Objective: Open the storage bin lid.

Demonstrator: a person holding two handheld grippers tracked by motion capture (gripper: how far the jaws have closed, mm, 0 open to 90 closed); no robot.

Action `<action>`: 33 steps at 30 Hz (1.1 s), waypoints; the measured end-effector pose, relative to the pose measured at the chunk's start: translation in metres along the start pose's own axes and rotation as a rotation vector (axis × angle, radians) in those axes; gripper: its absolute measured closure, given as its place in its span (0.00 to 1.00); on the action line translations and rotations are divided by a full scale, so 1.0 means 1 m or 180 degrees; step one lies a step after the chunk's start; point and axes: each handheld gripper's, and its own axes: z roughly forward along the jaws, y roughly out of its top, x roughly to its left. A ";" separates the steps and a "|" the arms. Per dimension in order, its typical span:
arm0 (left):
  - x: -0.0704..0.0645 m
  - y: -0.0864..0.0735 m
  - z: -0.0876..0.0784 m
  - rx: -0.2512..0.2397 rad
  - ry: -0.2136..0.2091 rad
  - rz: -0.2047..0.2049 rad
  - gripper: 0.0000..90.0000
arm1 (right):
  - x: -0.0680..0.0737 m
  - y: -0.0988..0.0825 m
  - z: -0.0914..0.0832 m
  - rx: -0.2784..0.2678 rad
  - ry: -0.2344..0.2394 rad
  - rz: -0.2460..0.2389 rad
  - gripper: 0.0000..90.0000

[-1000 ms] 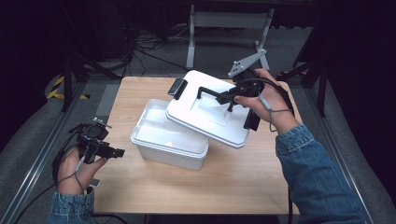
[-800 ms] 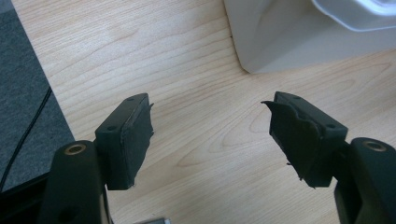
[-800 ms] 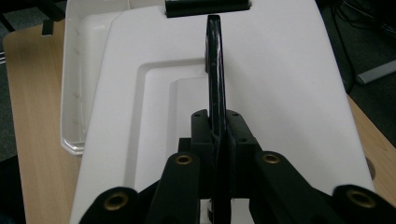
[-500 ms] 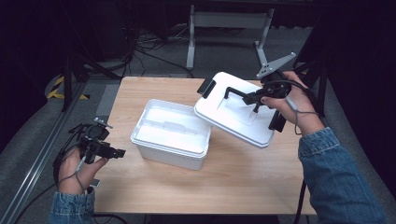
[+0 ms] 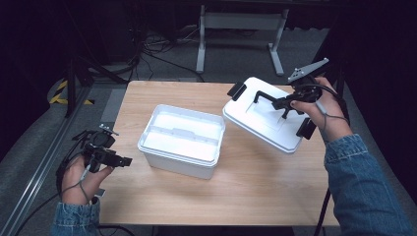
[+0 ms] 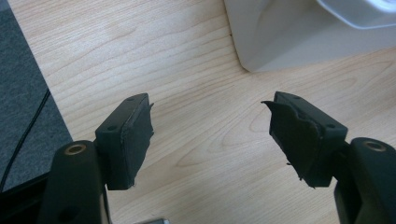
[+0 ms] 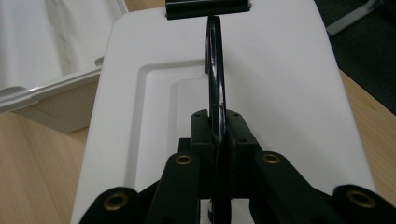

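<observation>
An open white plastic box (image 5: 179,141) stands in the middle of the wooden table (image 5: 246,187). Its white lid (image 5: 260,120) hangs tilted above the table's right side, clear of the box. My right gripper (image 5: 284,104) is shut on the lid's black handle (image 7: 214,70), which runs up between the jaws in the right gripper view, over the lid (image 7: 280,93). A black latch (image 5: 236,90) sits on the lid's far left end. My left gripper (image 5: 120,161) rests open at the table's left edge. Its fingers (image 6: 128,135) are spread over bare wood, with the box's corner (image 6: 280,42) just ahead.
Dark floor with cables lies beyond the table, and a grey metal stand (image 5: 241,29) rises behind its far edge. A black and yellow striped strip (image 5: 69,93) marks the floor at left. Bare wood stretches in front of the box.
My right gripper has carried the lid off the box to the right and a little lower. The left gripper has stayed put.
</observation>
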 end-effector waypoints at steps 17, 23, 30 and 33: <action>-0.001 0.000 0.002 0.0006 0.0003 -0.0015 0.34 | -0.034 -0.041 0.029 0.0176 -0.0119 0.0199 0.94; -0.001 0.000 0.003 0.0028 -0.0001 -0.0001 0.34 | -0.041 -0.053 0.039 0.0200 -0.0125 0.0264 0.94; -0.002 0.001 0.004 0.0030 0.0003 -0.0006 0.34 | -0.045 -0.068 0.056 0.0258 -0.0112 0.0325 0.94; -0.002 0.001 0.004 0.0028 0.0003 -0.0008 0.34 | -0.046 -0.072 0.061 0.0276 -0.0103 0.0347 0.94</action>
